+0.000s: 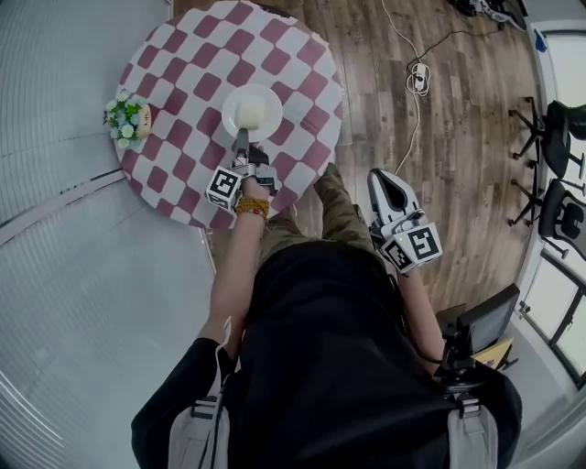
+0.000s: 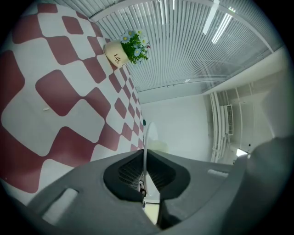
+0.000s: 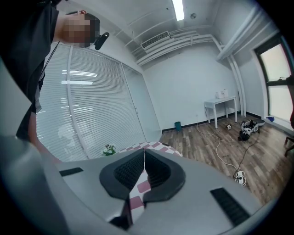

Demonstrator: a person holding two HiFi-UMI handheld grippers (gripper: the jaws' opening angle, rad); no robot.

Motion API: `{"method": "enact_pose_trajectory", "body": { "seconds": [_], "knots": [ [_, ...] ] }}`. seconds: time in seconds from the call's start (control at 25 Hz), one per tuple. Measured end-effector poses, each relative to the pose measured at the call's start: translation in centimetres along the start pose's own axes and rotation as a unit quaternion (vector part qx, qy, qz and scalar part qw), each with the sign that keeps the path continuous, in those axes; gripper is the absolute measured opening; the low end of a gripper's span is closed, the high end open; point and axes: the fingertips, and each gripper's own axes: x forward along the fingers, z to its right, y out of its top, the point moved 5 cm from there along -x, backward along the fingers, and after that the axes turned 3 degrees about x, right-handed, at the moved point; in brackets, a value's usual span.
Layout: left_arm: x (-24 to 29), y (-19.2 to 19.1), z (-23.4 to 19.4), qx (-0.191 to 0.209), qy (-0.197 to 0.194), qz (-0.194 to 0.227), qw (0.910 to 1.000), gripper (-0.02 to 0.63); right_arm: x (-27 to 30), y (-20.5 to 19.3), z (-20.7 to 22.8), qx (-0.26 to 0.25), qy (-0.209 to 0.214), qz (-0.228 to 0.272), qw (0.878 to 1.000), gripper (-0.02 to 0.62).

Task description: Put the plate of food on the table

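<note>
Wood floor (image 1: pixel 458 137), white walls (image 3: pixel 193 87), slatted blinds (image 3: pixel 92 119), 1 ceiling light (image 3: pixel 178 9).

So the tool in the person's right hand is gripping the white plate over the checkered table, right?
No, the left tool grips the white plate over the checkered table; the left gripper view shows the rim between its jaws.

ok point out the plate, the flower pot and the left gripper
plate (image 1: pixel 232 104), head view, bare left rim
flower pot (image 2: pixel 115 56), left gripper view, cream pot body
left gripper (image 1: pixel 243 139), head view, between its fingertips
</note>
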Motion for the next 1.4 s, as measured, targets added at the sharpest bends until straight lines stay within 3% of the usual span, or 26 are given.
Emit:
{"method": "enact_pose_trajectory", "body": {
  "seconds": [0.64,1.4],
  "knots": [
    [1.9,-2.2,-3.8,-0.020,0.065,-0.026,0.9974,0.021,-1.1,0.2,1.4,-0.002,-0.017,-0.014,1.000,0.011],
    [3.3,-2.2,-6.9,-0.035,0.100,-0.034,0.9939,0.023,-1.2,-0.1,2.6,0.003,-0.033,-0.021,0.999,0.011]
  ]
}}
